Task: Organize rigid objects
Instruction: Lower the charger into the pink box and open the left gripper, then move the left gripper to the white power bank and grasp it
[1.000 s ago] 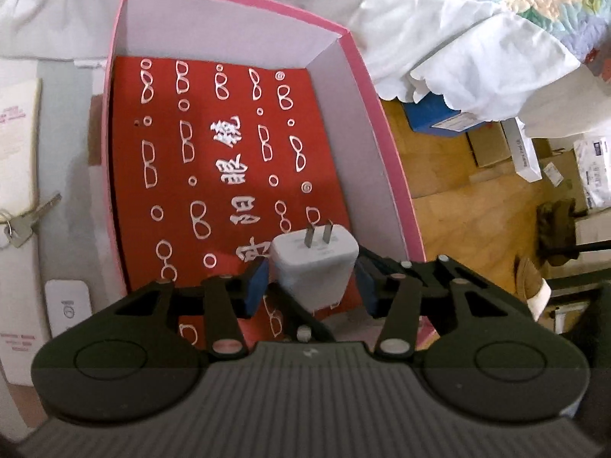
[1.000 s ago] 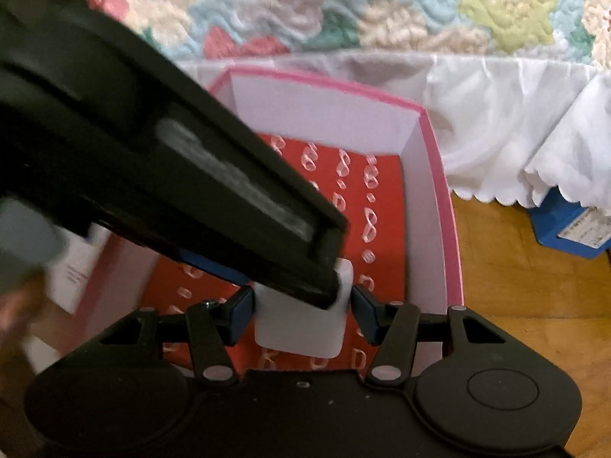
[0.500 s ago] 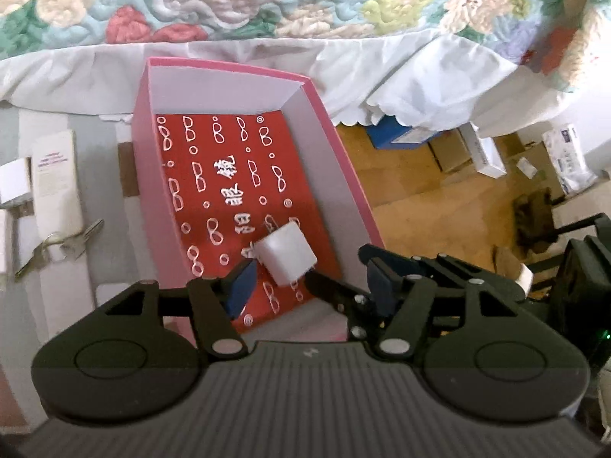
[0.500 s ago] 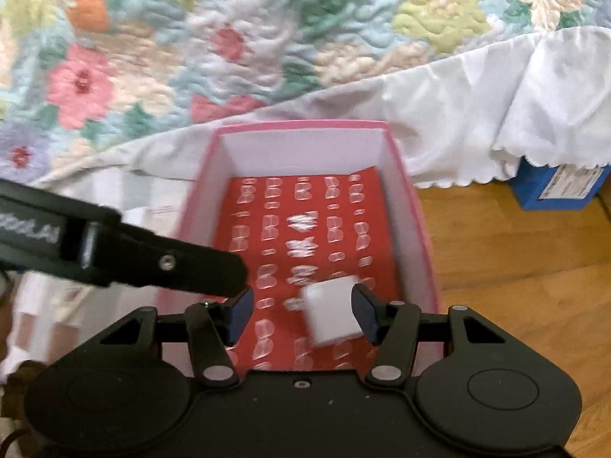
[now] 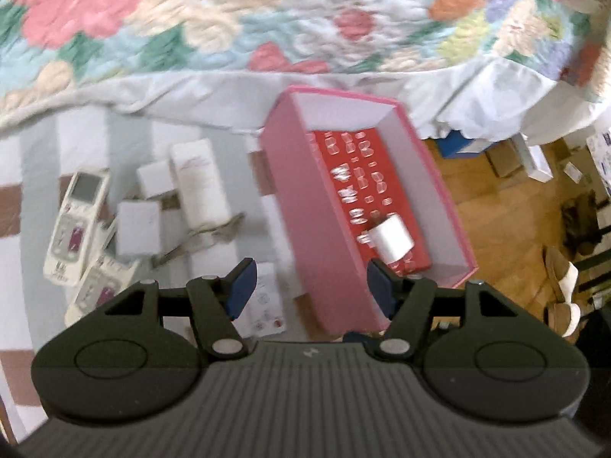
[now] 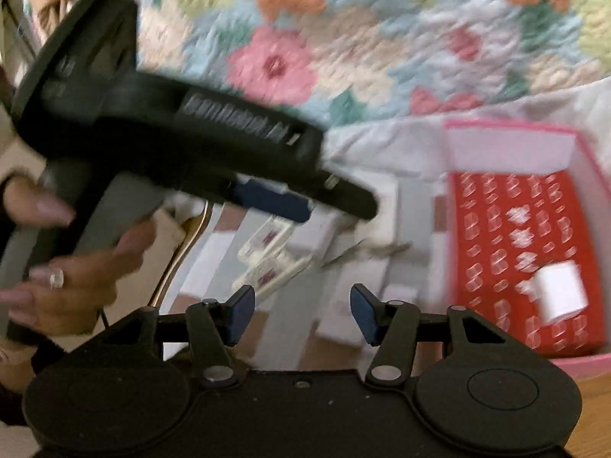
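A white plug charger [image 5: 391, 237] lies on the red patterned floor of the pink box [image 5: 294, 206]; it also shows in the right wrist view [image 6: 559, 294], inside the same box [image 6: 508, 129]. My left gripper [image 5: 309, 288] is open and empty, held high above the box's near left corner. My right gripper [image 6: 301, 315] is open and empty, left of the box. The left gripper's black body [image 6: 183, 141] crosses the right wrist view. Left of the box lie two remote controls [image 5: 76, 221], white boxes [image 5: 198, 183] and keys [image 5: 206, 234].
A flowered quilt [image 5: 267, 19] with a white skirt lies behind the box. A striped mat [image 5: 76, 141] carries the loose objects. Wooden floor [image 5: 508, 229] with cartons and shoes lies to the right. A small white card [image 5: 265, 301] lies near the box's front.
The left gripper opened and let the charger drop into the box, then rose and pulled back. The right gripper also drew away and swung left. Both views are motion-blurred.
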### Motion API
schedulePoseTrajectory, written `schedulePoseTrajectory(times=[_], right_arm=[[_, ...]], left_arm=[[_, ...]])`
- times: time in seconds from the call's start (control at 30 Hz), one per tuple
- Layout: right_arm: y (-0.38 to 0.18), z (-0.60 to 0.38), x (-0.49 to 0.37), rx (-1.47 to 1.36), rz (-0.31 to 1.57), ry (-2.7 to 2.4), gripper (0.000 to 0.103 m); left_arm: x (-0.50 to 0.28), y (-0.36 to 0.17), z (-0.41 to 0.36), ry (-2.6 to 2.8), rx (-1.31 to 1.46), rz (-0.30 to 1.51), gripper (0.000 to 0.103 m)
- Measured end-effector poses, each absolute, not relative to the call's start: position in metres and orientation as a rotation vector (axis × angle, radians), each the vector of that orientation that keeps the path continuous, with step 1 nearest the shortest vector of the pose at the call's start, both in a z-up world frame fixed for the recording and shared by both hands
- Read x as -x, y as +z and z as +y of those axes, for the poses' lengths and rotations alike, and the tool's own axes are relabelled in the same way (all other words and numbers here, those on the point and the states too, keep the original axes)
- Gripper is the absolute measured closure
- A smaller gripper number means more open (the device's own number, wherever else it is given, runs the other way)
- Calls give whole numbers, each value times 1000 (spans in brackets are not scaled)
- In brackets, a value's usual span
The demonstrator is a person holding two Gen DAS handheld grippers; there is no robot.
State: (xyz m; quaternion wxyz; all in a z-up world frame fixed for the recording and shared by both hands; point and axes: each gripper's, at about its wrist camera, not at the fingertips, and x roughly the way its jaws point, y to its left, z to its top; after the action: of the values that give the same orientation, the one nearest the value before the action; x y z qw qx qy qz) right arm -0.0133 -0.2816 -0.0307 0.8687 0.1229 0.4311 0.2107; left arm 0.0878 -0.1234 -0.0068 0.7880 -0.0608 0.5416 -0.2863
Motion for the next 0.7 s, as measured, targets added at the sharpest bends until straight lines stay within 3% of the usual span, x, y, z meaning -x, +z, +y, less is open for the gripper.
schedulePoseTrajectory(times=[0.3,0.5,0.7], right_arm=[[-103,-231,-5,-160,1003,323,42],[-123,-203,-18,-55,974,206,42],[-160,-214,-37,-134,1030,140,41]], left_arm=[[-97,-73,-93,-516,166,1263,42],[-115,-117,-81,-489,259,1306,44],[-122,-146,-75,-477,332,1312,50]])
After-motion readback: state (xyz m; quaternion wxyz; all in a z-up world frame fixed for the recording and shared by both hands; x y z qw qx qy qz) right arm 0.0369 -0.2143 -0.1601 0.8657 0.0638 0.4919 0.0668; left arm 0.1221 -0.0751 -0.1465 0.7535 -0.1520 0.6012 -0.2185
